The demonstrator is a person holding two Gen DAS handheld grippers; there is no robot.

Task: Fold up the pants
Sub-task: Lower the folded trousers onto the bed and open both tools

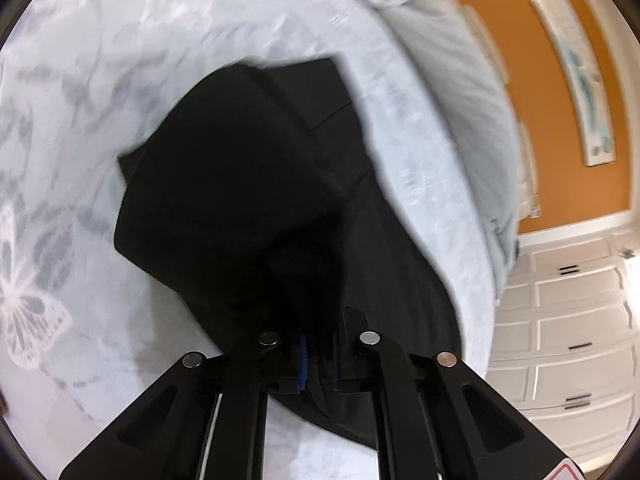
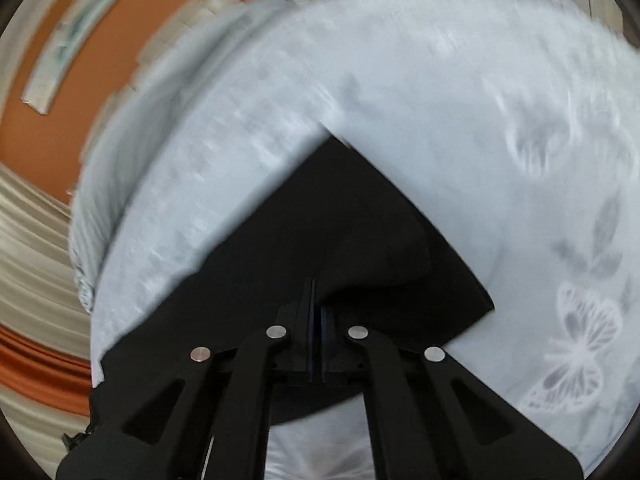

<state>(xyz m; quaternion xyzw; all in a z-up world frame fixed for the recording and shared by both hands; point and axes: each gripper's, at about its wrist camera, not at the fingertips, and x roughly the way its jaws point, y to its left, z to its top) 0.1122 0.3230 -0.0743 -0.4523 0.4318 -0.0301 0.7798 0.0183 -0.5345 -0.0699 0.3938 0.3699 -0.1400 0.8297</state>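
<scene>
The black pants (image 1: 248,184) lie on a bed (image 1: 120,60) covered with a pale sheet printed with grey leaves and white butterflies.

In the left wrist view, the left hand-held gripper (image 1: 320,360) has its jaws drawn close together and pinches a bunch of the dark cloth between them. From that pinch the pants rise ahead of the hand-held gripper in a rounded, doubled-over mound, with a flatter layer showing beyond and to the right of it. The far corner of the cloth points away from the fingers. The picture is somewhat blurred, so seams and pockets are hard to make out.

In the right wrist view, the right hand-held gripper (image 2: 318,316) has its jaws pressed together on an edge of the pants (image 2: 340,232). The cloth spreads out ahead of it in a triangle whose tip lies straight beyond the fingers, and more of it drapes back under and to the left of the hand-held gripper's frame.

Off to the right of the left hand-held gripper stand an orange wall (image 1: 532,92) with a long framed picture (image 1: 576,76) and a white dresser (image 1: 572,320).
</scene>
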